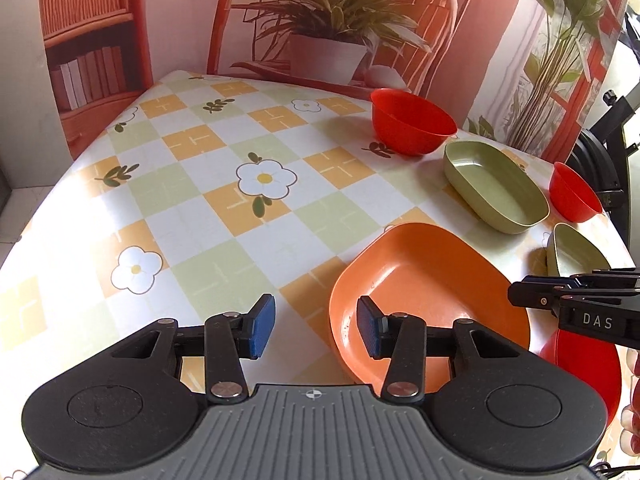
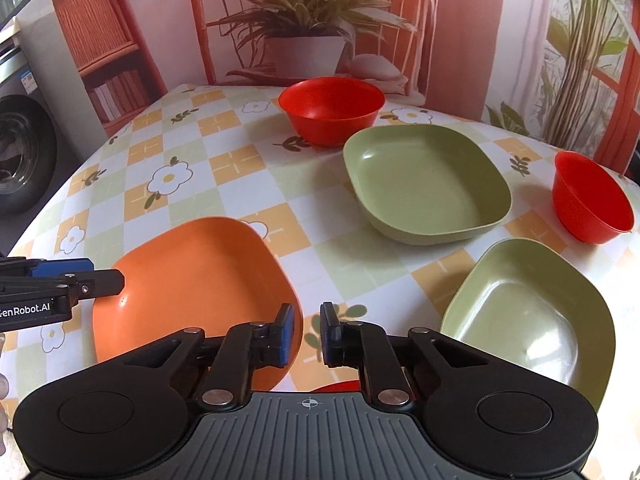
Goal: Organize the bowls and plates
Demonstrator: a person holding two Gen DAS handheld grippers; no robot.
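An orange plate lies on the near part of the table. My left gripper is open at the plate's left rim, one blue pad over the plate and the other over the cloth. My right gripper is open by a narrow gap with nothing in it, just right of the orange plate. Two green plates lie to the right. A large red bowl stands at the back, a smaller red bowl at the right edge. Another red dish is partly hidden under my right gripper.
The table wears a checked cloth with flowers, bare over its left half. A printed backdrop of a chair and potted plant stands behind it. The table's right edge runs close to the smaller red bowl.
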